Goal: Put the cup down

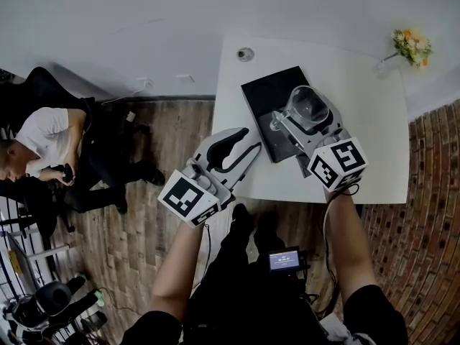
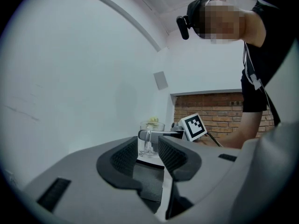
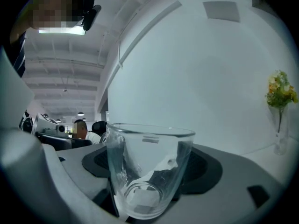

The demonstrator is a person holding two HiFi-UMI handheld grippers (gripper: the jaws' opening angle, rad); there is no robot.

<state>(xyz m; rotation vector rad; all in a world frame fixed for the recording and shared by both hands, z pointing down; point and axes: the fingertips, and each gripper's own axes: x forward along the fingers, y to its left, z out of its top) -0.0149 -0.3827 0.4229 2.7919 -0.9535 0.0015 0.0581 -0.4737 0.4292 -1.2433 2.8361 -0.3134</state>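
Head view: your right gripper is clamped on a clear glass cup over a black mat; your left gripper jaws stand apart, empty.

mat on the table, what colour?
Black. The mat under the cup shows best in head view.

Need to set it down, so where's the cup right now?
In the head view, the cup is right of centre, held in the right gripper over the black mat.
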